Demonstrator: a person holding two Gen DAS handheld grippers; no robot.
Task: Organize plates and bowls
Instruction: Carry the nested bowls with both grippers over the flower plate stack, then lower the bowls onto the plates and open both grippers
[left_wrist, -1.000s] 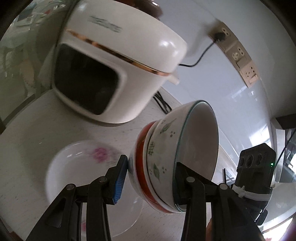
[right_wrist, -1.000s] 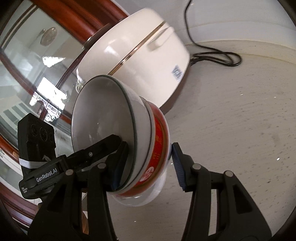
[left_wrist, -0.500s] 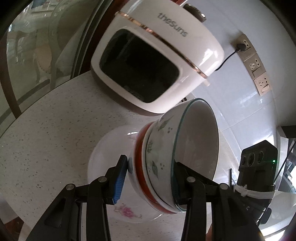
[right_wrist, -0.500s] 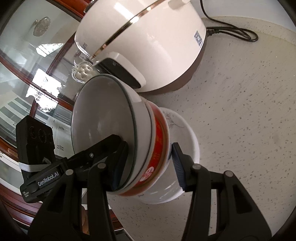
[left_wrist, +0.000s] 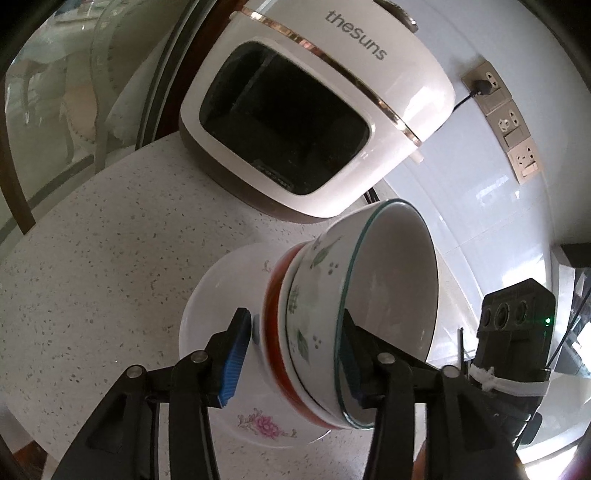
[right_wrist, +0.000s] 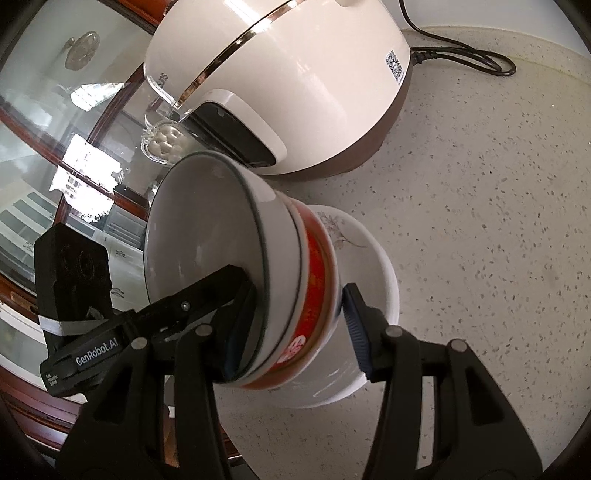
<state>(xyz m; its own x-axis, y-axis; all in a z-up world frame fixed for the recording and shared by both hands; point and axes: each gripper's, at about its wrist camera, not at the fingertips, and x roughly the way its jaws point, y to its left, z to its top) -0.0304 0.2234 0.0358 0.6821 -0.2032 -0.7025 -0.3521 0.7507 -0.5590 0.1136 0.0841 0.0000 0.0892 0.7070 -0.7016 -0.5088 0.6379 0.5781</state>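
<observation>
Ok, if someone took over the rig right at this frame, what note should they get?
Left gripper: shut on the bowl stack, one finger inside, the other at the base.
Right gripper: same grip from the opposite side.
Things: green-rimmed bowl nested in red-banded bowl, held tilted over the white floral dish on the counter, in front of the rice cooker.
Done: the two bowls are nested.
Left: probably level the stack, set it in the dish, release. Contact with the dish cannot be told.
</observation>
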